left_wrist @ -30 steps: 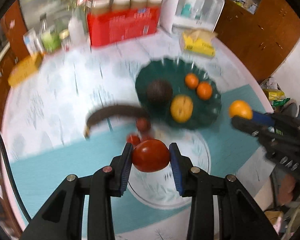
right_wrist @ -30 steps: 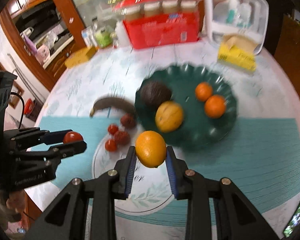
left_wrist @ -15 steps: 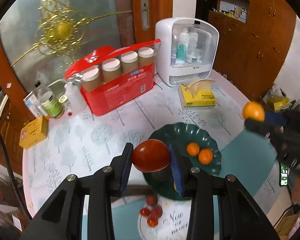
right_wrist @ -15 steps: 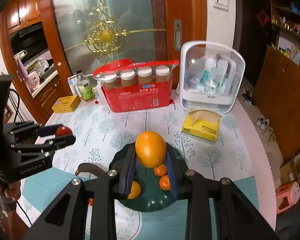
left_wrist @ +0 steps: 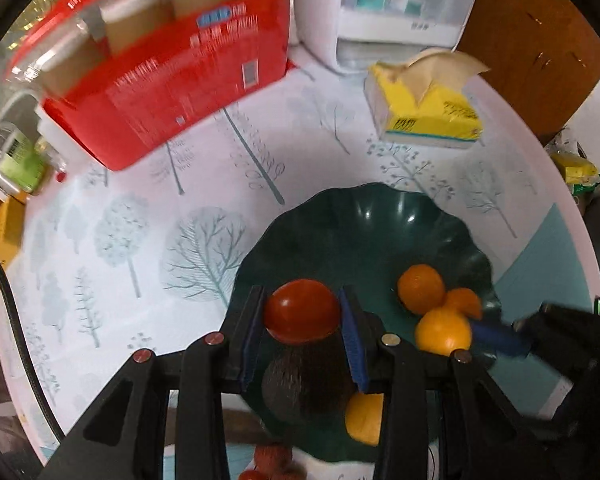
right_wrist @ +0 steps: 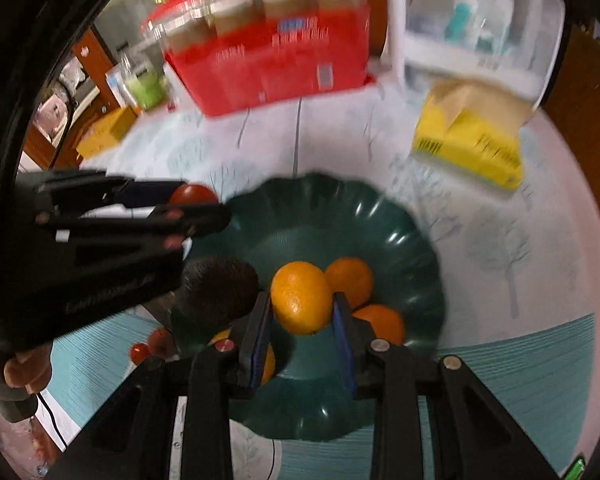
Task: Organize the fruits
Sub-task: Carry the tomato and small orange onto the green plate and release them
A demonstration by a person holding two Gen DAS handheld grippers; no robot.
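So we've got both claws over the dark green scalloped plate [left_wrist: 380,216], glossy plastic by the look of it. Our left claw [left_wrist: 302,316] is clamped on a smooth, shiny red tomato [left_wrist: 302,311], pinched between the blue pads near the bottom middle of the left view. Our right claw [right_wrist: 302,312] is clamped on a dimpled orange [right_wrist: 301,298], low centre in the right view. Under them on the plate sit two smaller oranges [right_wrist: 350,280], a rough dark brown fruit [right_wrist: 220,284] and a yellow-orange one [left_wrist: 366,418]. Upper frame is blurry: a red box [left_wrist: 172,80] and a yellow tissue pack [left_wrist: 424,108] on the tree-print tabletop [left_wrist: 140,240].
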